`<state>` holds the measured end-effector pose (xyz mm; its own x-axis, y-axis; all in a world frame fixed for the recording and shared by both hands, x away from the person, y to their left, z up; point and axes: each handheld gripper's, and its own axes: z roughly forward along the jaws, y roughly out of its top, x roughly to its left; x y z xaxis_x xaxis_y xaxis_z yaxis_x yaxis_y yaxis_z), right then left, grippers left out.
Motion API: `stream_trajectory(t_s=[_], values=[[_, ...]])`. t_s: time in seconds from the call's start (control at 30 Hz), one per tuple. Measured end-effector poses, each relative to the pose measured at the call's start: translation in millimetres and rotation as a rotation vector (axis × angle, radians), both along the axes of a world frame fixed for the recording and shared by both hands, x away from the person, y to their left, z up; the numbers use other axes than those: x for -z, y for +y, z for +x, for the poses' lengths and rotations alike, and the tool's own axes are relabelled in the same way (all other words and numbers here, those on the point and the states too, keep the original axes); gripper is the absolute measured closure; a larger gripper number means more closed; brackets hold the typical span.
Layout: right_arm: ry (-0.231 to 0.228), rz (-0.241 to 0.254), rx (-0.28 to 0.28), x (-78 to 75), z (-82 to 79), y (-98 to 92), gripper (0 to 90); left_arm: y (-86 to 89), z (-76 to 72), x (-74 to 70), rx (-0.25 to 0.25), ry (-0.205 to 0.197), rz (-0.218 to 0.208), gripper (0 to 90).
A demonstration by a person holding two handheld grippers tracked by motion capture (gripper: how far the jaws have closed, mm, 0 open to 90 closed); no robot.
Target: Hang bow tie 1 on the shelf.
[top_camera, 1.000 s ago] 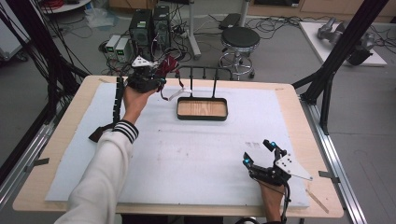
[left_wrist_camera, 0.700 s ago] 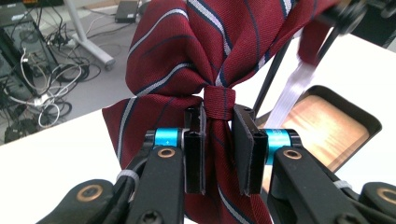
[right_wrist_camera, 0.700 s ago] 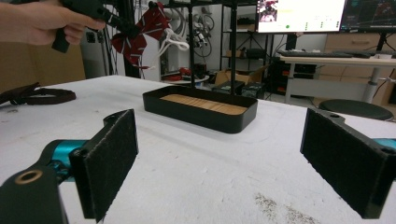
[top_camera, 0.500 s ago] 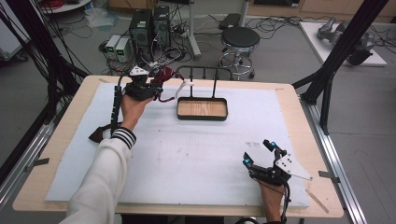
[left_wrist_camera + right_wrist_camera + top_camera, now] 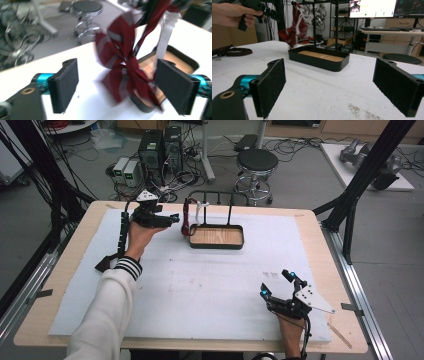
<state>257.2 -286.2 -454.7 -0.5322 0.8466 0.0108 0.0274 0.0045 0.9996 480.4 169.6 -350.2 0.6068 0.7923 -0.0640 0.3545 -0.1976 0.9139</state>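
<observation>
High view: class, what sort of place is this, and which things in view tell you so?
Probably a robotics lab or workshop: computer towers with tangled cables on the floor, a black frame rig around the table, and monitors on desks.

A: Where's the left claw [image 5: 176,218]?
B: Far out at the end of a stretched arm in a white sleeve with a striped cuff. Its jaws have just been opening and now stand wide, pads pressing on nothing.

A: And the right claw [image 5: 276,283]?
B: Low and near the person, hand beneath it, jaws spread wide apart with nothing between them.
</observation>
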Motion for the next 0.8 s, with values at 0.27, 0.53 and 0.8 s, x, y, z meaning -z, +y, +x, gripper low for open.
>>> stream_trajectory(t_s=[0.27,0.53,0.8], values=[[0.002,-0.002,0.006,-0.2,0.4,0.4,10.4,8.7,-8.2,-9.4,0.053,-0.036,-0.038,12.1],[0.000,-0.005,0.006,-0.2,0.3,0.6,10.4,14.3,-35.1,-18.9,0.113,-0.091,-0.072,12.2],[-0.003,-0.005,0.009,-0.1,-0.2,0.8,10.4,29.4,-72.5,-19.6,0.155,-0.128,-0.074,12.2]])
